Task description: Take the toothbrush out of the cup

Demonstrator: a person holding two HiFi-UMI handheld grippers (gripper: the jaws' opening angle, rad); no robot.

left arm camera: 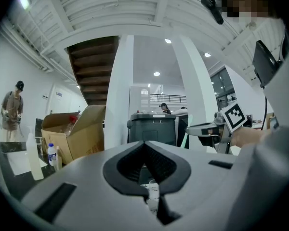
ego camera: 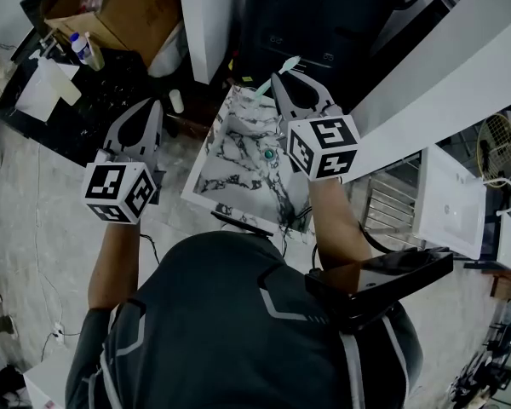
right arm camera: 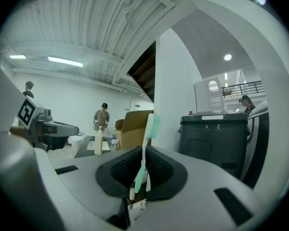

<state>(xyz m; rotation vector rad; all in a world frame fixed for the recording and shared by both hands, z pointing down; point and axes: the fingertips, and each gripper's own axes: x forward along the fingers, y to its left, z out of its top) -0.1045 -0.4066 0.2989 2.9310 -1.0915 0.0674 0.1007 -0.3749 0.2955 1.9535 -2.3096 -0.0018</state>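
Your right gripper (right arm camera: 143, 152) is clamped on the toothbrush (right arm camera: 146, 143), which stands upright between its jaws, bristle head up, over the far end of the marble-patterned top (ego camera: 238, 156). Your left gripper (left arm camera: 145, 143), at the left, is closed and empty.

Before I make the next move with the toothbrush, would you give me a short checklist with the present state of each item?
1. Right gripper shut on the toothbrush: ok.
2. Toothbrush roughly upright in the jaws, bristle end up: ok.
3. Toothbrush free of the cup, with no cup around it in the right gripper view: ok.
4. Left gripper shut, with nothing between its jaws, held apart from the right one: ok.
5. Where the cup stands on the marbled top: cannot tell.
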